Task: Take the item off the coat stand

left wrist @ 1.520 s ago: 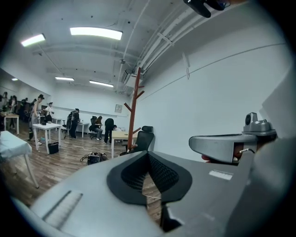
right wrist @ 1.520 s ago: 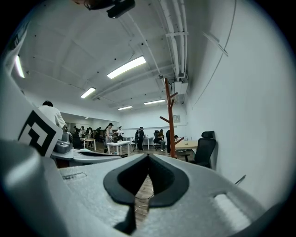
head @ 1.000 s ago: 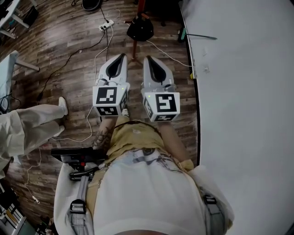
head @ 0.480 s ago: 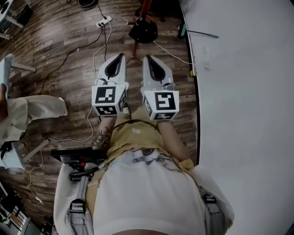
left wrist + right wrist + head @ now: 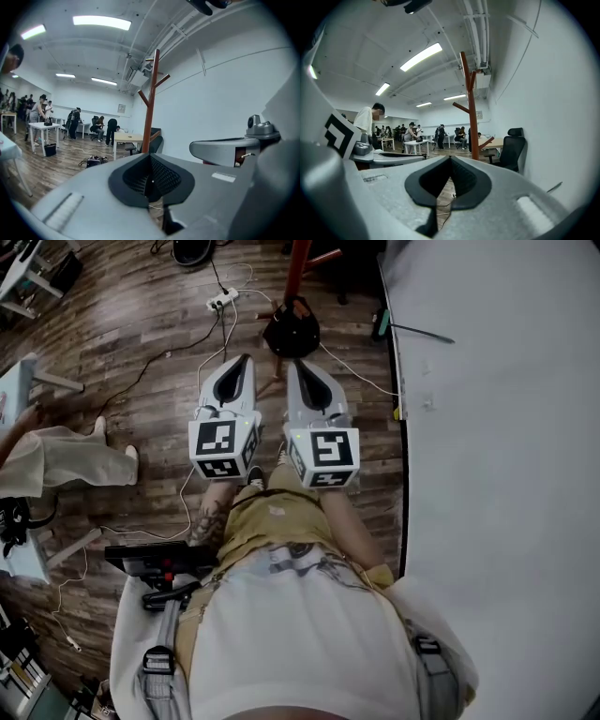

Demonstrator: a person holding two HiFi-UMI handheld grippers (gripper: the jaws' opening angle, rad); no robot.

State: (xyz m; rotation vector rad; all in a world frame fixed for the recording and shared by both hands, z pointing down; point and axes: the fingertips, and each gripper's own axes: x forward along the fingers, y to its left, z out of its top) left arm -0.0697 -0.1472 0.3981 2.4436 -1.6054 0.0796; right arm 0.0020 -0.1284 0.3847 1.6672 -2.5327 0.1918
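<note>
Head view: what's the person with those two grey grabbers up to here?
A person holds a two-jaw gripper in each hand, side by side above the wood floor. The left gripper and right gripper are both shut and empty. They point toward a reddish coat stand just ahead, where a dark item sits by the pole; what it is I cannot tell. Neither gripper touches it yet.

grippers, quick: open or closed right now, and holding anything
Left gripper: closed, jaws together, nothing held.
Right gripper: closed, jaws together, nothing held.
</note>
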